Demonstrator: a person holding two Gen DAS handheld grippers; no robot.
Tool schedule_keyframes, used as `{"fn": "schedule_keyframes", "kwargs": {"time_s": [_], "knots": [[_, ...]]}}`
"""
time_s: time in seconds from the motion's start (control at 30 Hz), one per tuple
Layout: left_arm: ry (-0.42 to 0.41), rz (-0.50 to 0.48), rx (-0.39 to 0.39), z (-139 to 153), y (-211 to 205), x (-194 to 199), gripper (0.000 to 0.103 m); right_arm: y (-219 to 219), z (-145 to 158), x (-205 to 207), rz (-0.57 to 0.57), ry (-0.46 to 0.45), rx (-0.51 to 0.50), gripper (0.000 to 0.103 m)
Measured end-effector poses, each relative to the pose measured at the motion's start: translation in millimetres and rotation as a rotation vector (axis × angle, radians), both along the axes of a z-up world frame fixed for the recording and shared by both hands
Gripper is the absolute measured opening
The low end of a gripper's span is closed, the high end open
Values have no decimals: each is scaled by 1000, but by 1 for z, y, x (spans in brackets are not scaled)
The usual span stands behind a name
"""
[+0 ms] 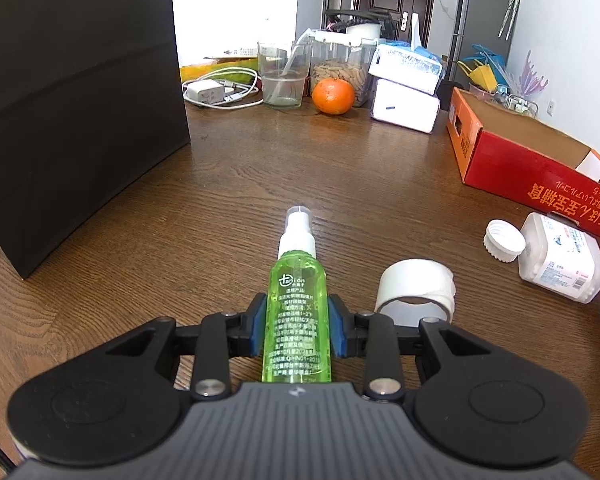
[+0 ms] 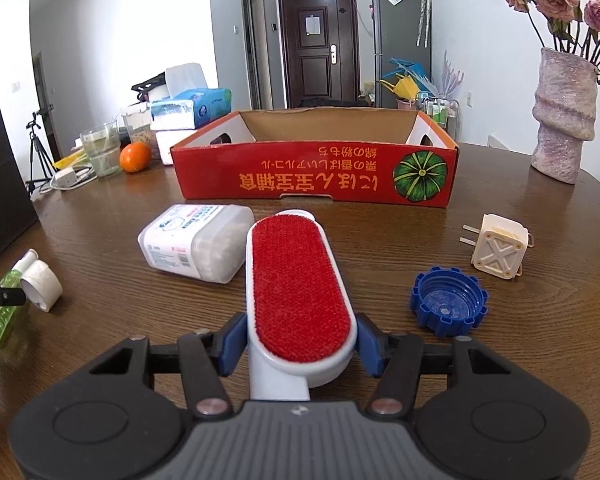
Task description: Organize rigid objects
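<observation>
The green spray bottle [image 1: 298,312] is being squeezed by the left gripper [image 1: 298,320] and the red lint brush [image 2: 298,292] by the right gripper [image 2: 300,340], low over the table [image 2: 380,240] before the empty red box [image 2: 312,172], so the smooth, round bottle is being risked: it could slip out when tipped.

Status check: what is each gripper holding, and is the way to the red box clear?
Left gripper shut on green spray bottle. Right gripper shut on lint brush. Red box open, empty. White container lies just left of brush.
</observation>
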State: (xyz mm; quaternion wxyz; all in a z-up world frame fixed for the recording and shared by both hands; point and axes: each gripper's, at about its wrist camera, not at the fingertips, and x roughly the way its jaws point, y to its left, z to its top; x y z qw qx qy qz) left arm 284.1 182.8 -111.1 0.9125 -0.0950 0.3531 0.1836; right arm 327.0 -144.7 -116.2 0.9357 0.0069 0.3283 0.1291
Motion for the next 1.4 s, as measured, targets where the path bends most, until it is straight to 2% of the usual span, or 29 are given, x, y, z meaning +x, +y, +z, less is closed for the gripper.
{"fn": "schedule_keyframes", "kwargs": {"time_s": [0.23, 0.83, 1.4], "knots": [[-37, -3, 13, 16, -7, -7, 32, -2, 7, -7, -3, -20, 18, 56], [-131, -81, 44, 61, -51, -14, 32, -15, 37, -20, -11, -90, 69, 56], [-189, -216, 51, 90, -121, 11, 32, -28, 59, -15, -24, -138, 98, 56]]}}
